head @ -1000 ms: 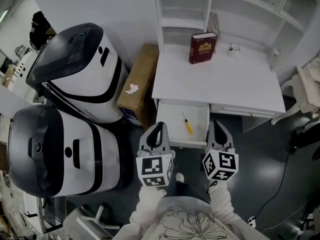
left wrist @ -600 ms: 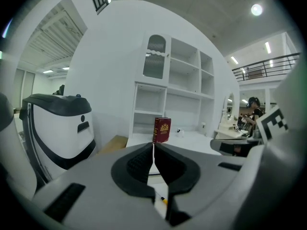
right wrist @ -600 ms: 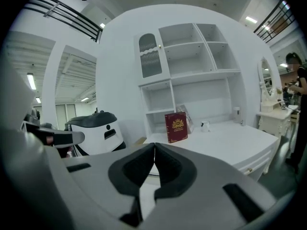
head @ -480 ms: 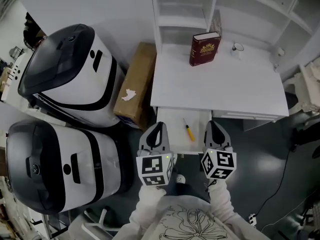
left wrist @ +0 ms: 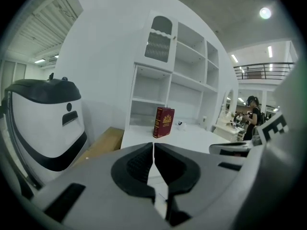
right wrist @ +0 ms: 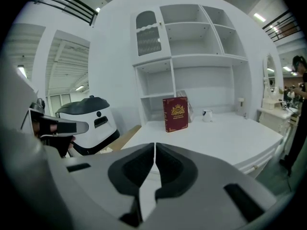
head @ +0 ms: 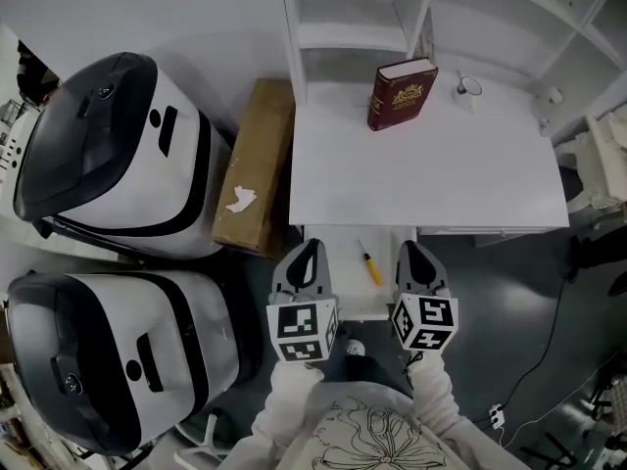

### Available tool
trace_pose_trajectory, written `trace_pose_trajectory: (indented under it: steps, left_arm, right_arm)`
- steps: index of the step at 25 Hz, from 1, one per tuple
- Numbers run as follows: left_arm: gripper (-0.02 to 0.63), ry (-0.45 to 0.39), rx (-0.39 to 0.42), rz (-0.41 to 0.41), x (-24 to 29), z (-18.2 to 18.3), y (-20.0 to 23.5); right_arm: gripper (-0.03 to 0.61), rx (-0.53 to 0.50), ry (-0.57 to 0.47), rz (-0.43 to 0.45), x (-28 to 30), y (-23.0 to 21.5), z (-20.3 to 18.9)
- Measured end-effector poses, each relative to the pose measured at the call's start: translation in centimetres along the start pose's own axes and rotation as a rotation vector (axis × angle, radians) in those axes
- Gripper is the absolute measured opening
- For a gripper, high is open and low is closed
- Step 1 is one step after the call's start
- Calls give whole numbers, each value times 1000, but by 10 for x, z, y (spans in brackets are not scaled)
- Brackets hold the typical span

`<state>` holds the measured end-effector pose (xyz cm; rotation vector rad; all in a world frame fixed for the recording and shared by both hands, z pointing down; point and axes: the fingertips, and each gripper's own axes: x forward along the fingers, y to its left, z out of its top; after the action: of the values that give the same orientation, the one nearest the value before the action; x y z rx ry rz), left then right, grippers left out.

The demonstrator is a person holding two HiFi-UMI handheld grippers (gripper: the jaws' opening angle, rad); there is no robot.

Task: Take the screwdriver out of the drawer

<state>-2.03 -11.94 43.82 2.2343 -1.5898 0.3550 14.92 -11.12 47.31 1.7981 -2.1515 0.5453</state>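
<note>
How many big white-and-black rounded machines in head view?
2. One white-and-black rounded machine stands beside the long brown cardboard box; the other is nearer the person. Others may be out of frame.

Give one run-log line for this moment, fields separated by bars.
left gripper: shut, empty | right gripper: shut, empty | screwdriver: lying in open drawer, untouched

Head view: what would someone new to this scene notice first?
Two big white-and-black machines fill the left side, a far machine and a near machine. A dark red book stands upright at the back of the white desk. A yellow-handled screwdriver lies in the open drawer, seen between the left gripper and the right gripper, both shut.
</note>
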Motion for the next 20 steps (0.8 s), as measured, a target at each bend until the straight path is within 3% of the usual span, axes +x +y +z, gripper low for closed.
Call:
trace_pose_trajectory:
  steps: [10, 13, 20]
  left_arm:
    - [11, 111, -16, -33, 45, -30, 22]
    - [11, 133, -23, -41, 54, -38, 27]
    - [11, 200, -38, -52, 67, -67, 40]
  right_arm:
    - [6, 5, 125, 5, 48, 1, -32]
    - [55, 1, 167, 20, 62, 5, -45]
    - [78, -2, 265, 45, 82, 13, -79]
